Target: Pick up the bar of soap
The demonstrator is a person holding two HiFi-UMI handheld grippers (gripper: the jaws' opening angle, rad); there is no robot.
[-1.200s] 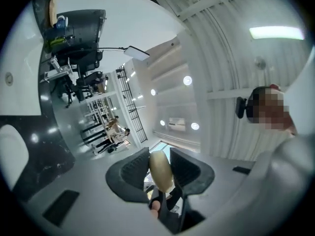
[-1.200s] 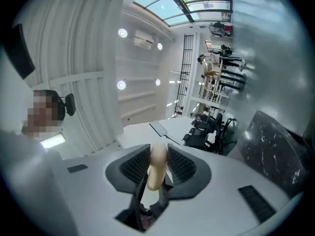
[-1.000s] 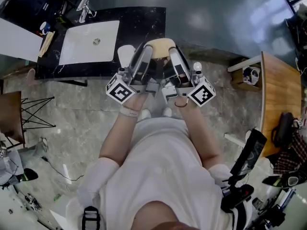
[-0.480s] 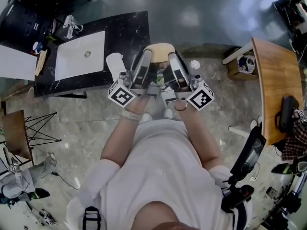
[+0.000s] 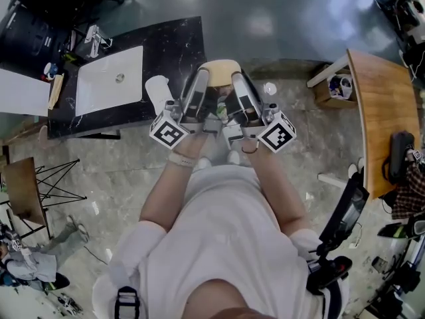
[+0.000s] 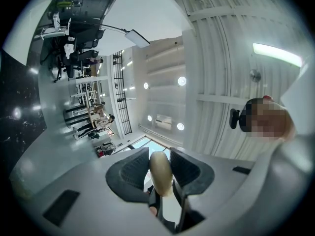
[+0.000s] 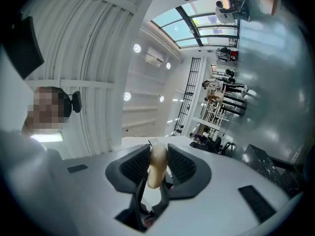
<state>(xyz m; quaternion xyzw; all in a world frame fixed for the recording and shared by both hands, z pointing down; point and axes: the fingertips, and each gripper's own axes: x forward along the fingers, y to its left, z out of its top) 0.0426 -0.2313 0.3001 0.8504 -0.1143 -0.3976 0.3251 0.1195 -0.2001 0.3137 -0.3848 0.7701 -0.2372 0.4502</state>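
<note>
The bar of soap [image 5: 221, 71] is cream-coloured and oval, held up in the air in front of the person, high above the floor. My left gripper [image 5: 202, 78] is shut on its left end and my right gripper [image 5: 238, 79] on its right end. In the left gripper view the soap [image 6: 161, 172] stands edge-on between the dark ribbed pads [image 6: 129, 172] of the left gripper [image 6: 160, 170]. The right gripper view shows the same: soap [image 7: 157, 165] pinched in the right gripper [image 7: 158, 162]. Both grippers point upward, toward the ceiling.
Below at the left is a black stone counter [image 5: 179, 45] with a white sink [image 5: 109, 78] and faucet [image 5: 95, 40]. A white cup-like object [image 5: 158, 89] stands near its edge. A wooden table [image 5: 375, 118] is at the right, with a dark metal rack [image 5: 46, 185] at the left.
In the head view the counter and sink have slid to the left and the wooden table has come further into view. Both grippers keep the same grip on the soap.
</note>
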